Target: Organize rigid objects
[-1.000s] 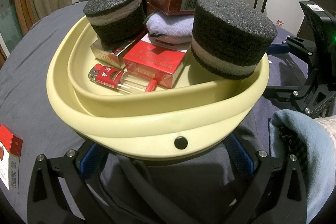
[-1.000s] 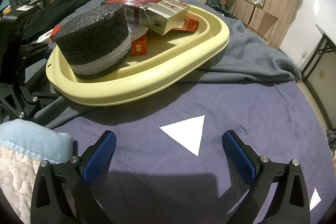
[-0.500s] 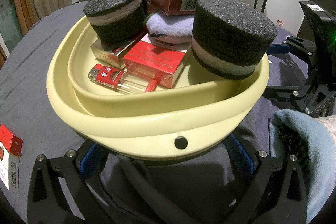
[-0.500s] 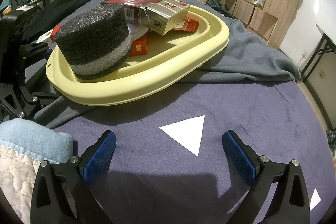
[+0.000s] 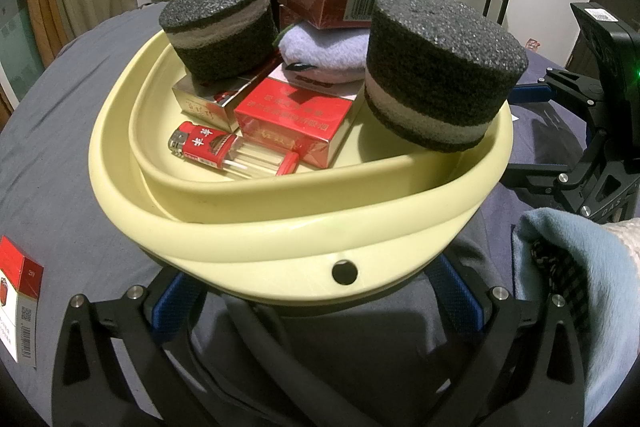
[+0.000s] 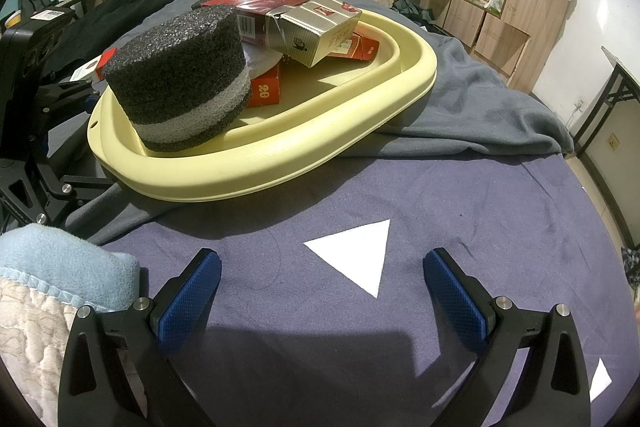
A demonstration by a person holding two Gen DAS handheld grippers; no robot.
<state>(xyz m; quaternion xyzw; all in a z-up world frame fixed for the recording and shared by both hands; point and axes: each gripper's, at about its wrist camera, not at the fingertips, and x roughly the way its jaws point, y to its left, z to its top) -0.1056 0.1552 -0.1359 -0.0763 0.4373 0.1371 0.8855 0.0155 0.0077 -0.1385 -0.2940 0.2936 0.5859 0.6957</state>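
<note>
- Left gripper (image 5: 316,301): jaws spread wide, the yellow basin (image 5: 280,243) rim lay just beyond and above them.
- Right gripper (image 6: 322,291): jaws spread, empty; basin lay far-left, apart.

The left wrist camera looks from very near, low at the rim of the yellow basin (image 5: 280,239), toward a white wall. The right wrist camera stands further back over the purple cloth (image 6: 460,195), facing the same basin (image 6: 304,151) from its other side. Both views share the basin and one foam cylinder (image 5: 440,67) (image 6: 180,75).
</note>
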